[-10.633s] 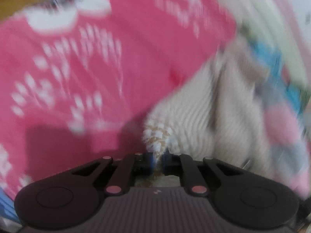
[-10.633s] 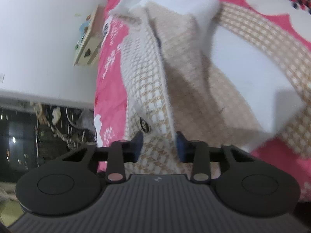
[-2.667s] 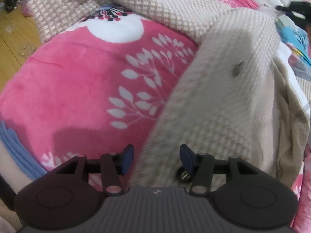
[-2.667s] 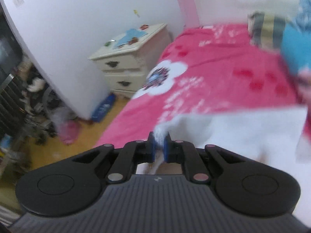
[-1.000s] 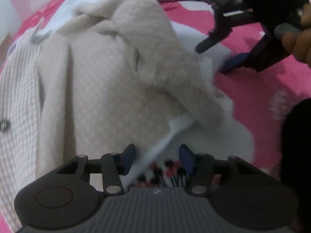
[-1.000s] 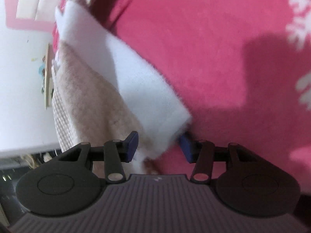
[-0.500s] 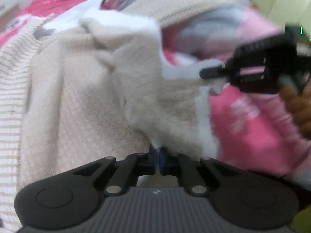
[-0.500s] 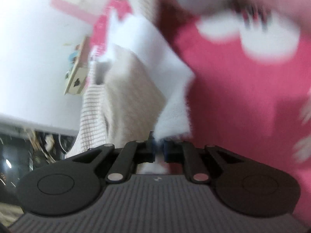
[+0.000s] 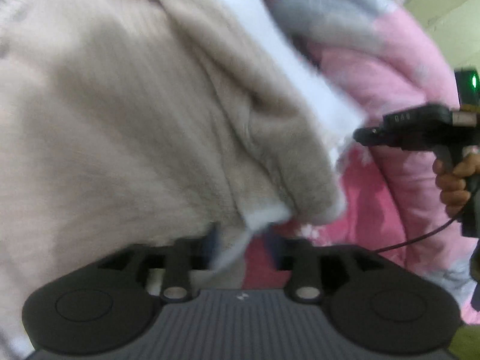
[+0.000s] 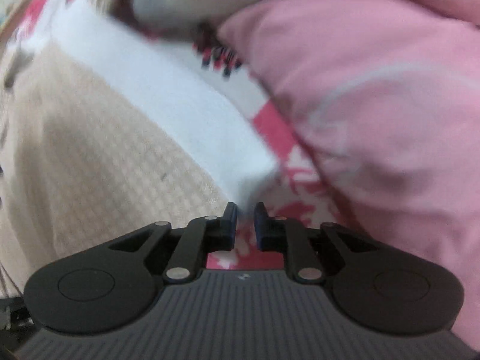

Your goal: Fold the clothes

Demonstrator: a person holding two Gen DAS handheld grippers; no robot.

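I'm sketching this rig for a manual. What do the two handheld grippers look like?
Both match: a matte black body with a ribbed grey top plate, two round side lobes, silver pivot pins and dark blue pads on the jaws. The left gripper shows this blurred, the right gripper sharply. From outside, the right one has a pistol handle, a thin black cable and a green light.

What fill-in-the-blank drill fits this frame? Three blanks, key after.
1. The beige knit garment has a lining coloured ____.
2. The puffy quilt beside the garment is ____.
3. At the right edge of the left wrist view, a small light glows ____.
Missing words: white; pink; green.
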